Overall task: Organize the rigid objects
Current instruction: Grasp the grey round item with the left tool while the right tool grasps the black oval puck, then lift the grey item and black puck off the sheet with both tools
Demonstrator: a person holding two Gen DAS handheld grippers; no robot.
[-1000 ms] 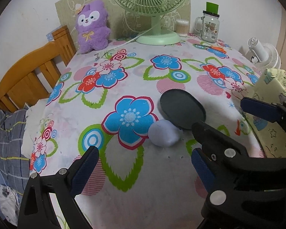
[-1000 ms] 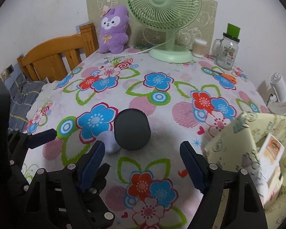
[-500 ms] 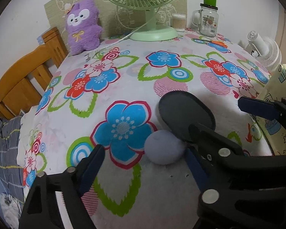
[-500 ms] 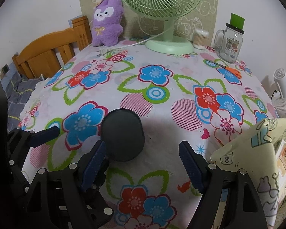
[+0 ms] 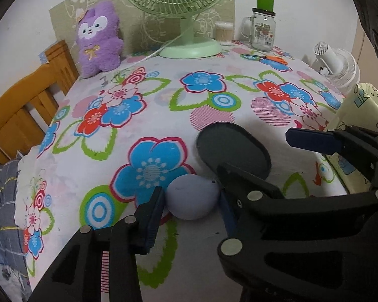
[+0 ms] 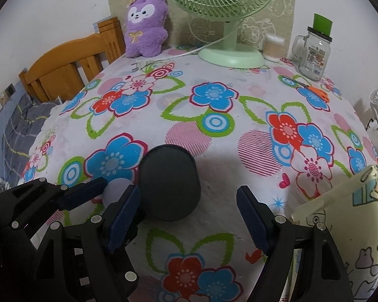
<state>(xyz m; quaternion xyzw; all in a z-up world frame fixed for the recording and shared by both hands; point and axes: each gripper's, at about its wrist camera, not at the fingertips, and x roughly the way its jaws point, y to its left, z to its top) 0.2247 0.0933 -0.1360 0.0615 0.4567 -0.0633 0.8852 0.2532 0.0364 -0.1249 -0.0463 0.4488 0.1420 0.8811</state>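
A lavender egg-shaped ball (image 5: 192, 196) lies on the flowered tablecloth (image 5: 148, 115), touching a dark grey oval case (image 5: 233, 148). My left gripper (image 5: 191, 210) is closing; both blue pads touch the ball's sides. The right wrist view shows the same grip at lower left, with the ball (image 6: 116, 187) between the left gripper's fingers (image 6: 88, 191). My right gripper (image 6: 187, 215) is open and straddles the near end of the dark case (image 6: 168, 181) without touching it. Its left finger sits close to the left gripper's right finger.
At the back stand a green fan (image 6: 230, 58), a purple plush (image 6: 146, 27), a swab tub (image 6: 273, 47) and a glass jar mug (image 6: 312, 55). Orange scissors (image 6: 315, 89) lie back right. A yellow patterned bag (image 6: 340, 214) is on the right, a wooden headboard (image 6: 68, 63) on the left.
The left jaws have closed from wide open onto the lavender ball after moving slightly up to it. The right gripper edged down and forward around the dark case, still open.
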